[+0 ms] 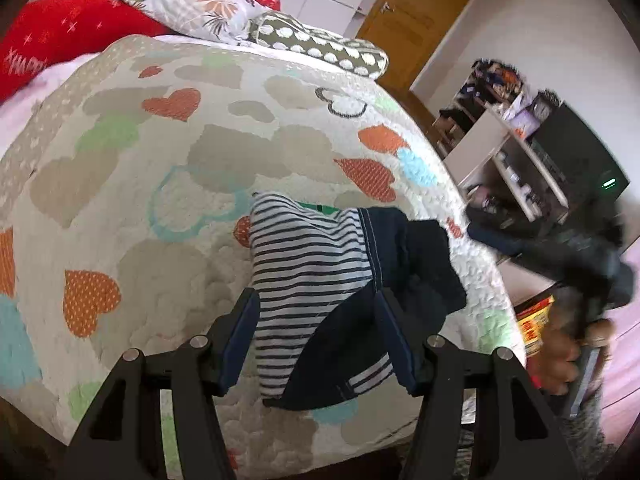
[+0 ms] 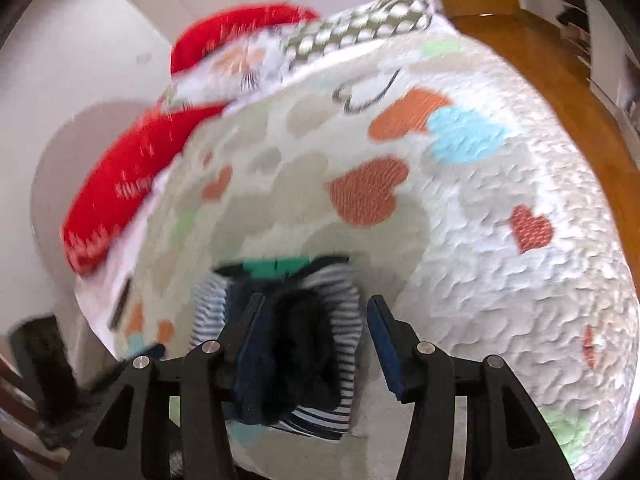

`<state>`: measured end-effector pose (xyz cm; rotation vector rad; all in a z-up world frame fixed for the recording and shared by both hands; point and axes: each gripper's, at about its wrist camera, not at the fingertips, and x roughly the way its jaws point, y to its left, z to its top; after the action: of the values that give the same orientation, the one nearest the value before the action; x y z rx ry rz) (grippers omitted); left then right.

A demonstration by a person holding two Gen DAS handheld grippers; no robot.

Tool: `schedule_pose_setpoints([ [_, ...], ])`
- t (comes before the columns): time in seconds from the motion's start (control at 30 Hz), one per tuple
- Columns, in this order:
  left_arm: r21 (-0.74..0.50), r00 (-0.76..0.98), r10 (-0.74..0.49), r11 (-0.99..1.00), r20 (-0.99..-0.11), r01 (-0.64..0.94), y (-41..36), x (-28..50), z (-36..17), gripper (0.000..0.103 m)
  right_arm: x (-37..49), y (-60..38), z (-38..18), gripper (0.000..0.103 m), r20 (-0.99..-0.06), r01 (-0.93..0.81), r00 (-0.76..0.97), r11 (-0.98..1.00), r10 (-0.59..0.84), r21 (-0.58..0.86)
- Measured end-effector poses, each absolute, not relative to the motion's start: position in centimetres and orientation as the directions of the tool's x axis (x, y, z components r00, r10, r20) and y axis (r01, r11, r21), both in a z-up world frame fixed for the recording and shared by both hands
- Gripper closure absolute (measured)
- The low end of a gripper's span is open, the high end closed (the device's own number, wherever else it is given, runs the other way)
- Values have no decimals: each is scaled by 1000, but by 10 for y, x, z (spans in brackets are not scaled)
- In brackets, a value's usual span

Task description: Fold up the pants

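A small pair of pants (image 1: 320, 280), navy outside with a navy-and-white striped lining turned partly out, lies bunched on a quilted bedspread (image 1: 160, 168) printed with hearts, close to the bedspread's near edge and well apart from the pillows (image 1: 208, 8) piled at its far end. The left gripper (image 1: 316, 340) sits low over the garment with its jaws spread wide, one dark fabric fold lying between them and against the right-hand pad; nothing is pinched. The right gripper (image 2: 314, 340) is likewise spread apart, its jaws straddling the dark crumpled middle of the pants (image 2: 288, 344), and its view is smeared by motion. In the left view the right gripper (image 1: 592, 288) shows as a dark blur beyond the bedspread's right edge, so the two views are hard to reconcile. The pants look heaped rather than laid flat, so the long axis is hard to read; a green strip, perhaps the waistband, sits at the end toward the pillows, suggesting the length runs from there back to the near edge. The folding appears hardly begun. To do this step well, each claw would likely need to take a single clean edge, not the bunched centre, and draw the cloth flat before any fold.
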<state>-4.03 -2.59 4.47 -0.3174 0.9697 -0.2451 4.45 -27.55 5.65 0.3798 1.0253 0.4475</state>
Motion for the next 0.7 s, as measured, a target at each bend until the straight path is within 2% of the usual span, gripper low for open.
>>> schedule_pose_setpoints([
  [0.1,-358,506,-349,930,-789,84,-42,-36,32,44,37,-273,69,50,-644,-234,444,775,622,587],
  [0.2,-355,463,-351,931,-814,82,-57,-35,15,44,34,-253,64,52,-572,-284,353,667,741,689],
  [0.33,-285,475,-300,953,-827,105,-72,-41,8,44,37,-233,32,52,-629,-238,282,688,724,685],
  [0.5,-288,470,-307,951,-828,113,-71,-43,3,42,38,-238,5,57,-702,-176,316,766,638,618],
  [0.63,-400,496,-422,903,-759,157,-54,-47,31,42,35,-235,7,57,-711,-207,345,788,613,580],
  [0.7,-421,541,-418,898,-730,127,-39,-44,46,42,33,-238,12,57,-708,-220,373,798,600,561],
])
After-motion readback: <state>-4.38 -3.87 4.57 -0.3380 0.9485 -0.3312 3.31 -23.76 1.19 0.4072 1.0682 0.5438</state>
